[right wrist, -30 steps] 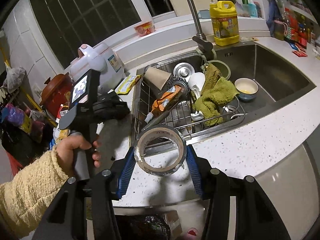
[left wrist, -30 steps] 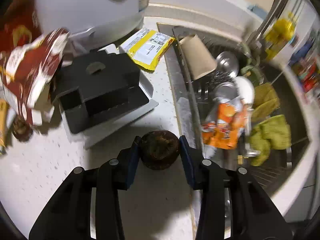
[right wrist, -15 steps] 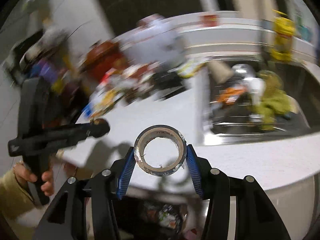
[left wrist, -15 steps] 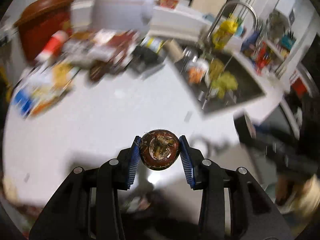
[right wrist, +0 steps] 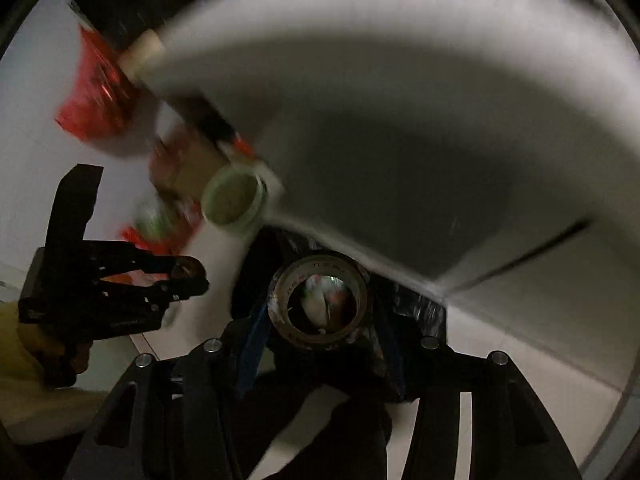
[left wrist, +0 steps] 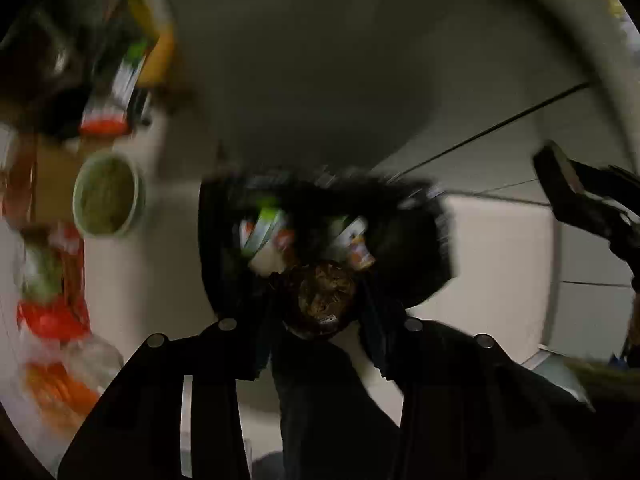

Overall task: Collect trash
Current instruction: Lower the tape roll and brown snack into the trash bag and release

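Two grippers point steeply down over a black-lined trash bin [left wrist: 408,248], each carrying one item. Both views are blurred, so finer detail is uncertain.

Largest in view is the pale cabinet front [right wrist: 420,128] under the counter, which fills the upper part of both pictures; a dark seam line crosses it at the right. Pale floor tiles [left wrist: 500,264] lie below it, beside the bin.

The bin sits against the base of the cabinet. Its black liner rim is crumpled, and several light-coloured wrappers [left wrist: 264,232] with green and red print lie inside.

To the left of the bin stands a cluster of floor clutter: red packaging [right wrist: 96,96], boxes, and a round green-rimmed container [left wrist: 106,196] with a dull olive interior, near the bin but apart from it.

The left gripper [left wrist: 320,304] is clamped at moderate width on a dark brown round object [left wrist: 326,300], held directly above the bin's opening. A hand in a yellow sleeve [right wrist: 20,364] carries this gripper, seen in the right wrist view.

The right gripper [right wrist: 320,308] is closed on a roll of tape [right wrist: 320,300], pads against its outer sides. The roll hangs over the bin, and bin contents show through its core.
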